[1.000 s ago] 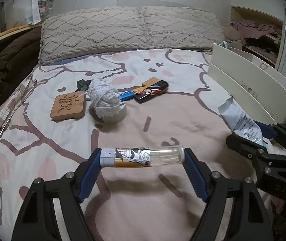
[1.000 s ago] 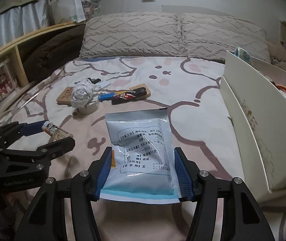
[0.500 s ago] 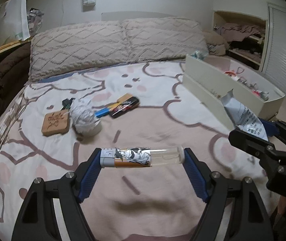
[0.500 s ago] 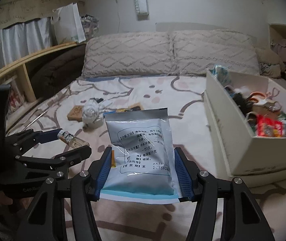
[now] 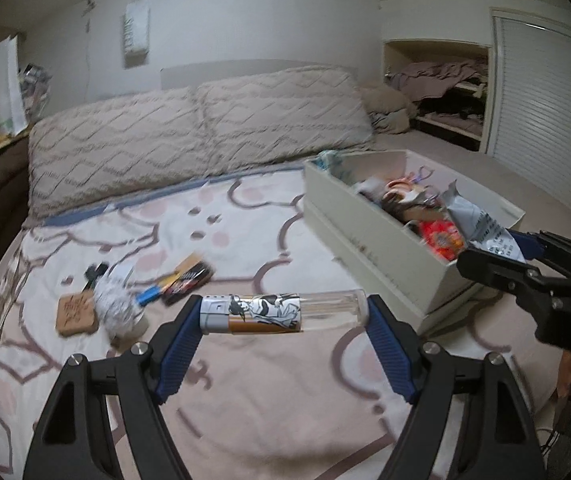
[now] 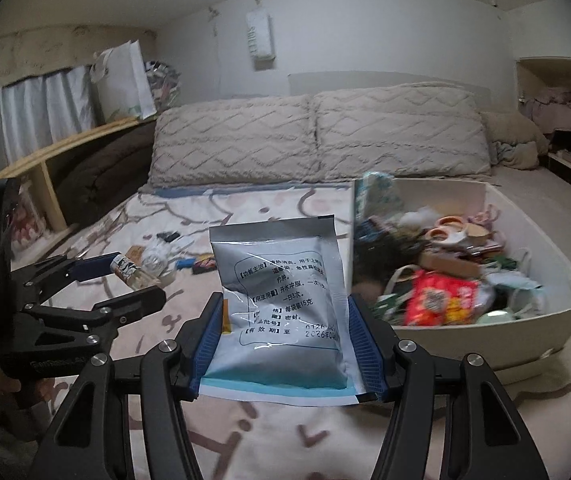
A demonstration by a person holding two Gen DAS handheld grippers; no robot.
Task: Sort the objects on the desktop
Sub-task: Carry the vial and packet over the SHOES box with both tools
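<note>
My left gripper [image 5: 283, 314] is shut on a clear tube with a printed label [image 5: 281, 313], held crosswise above the bedspread. My right gripper [image 6: 285, 328] is shut on a silver medicine sachet [image 6: 285, 292], upright between the blue pads. A cream storage box [image 6: 541, 344] full of small items stands to the right; it also shows in the left wrist view [image 5: 369, 256]. The right gripper with the sachet [image 5: 481, 228] hangs over the box's near end. The left gripper with the tube [image 6: 133, 274] shows at the left of the right wrist view.
On the bedspread at the left lie a wooden coaster [image 5: 77, 314], a white lace roll [image 5: 119, 308], a blue pen [image 5: 149, 294] and a dark packet [image 5: 187, 280]. Two pillows [image 5: 197, 144] line the headboard. A wooden shelf [image 6: 65, 148] runs along the left.
Both grippers have risen and moved toward the storage box, which now shows its contents. The tube and sachet stay gripped.
</note>
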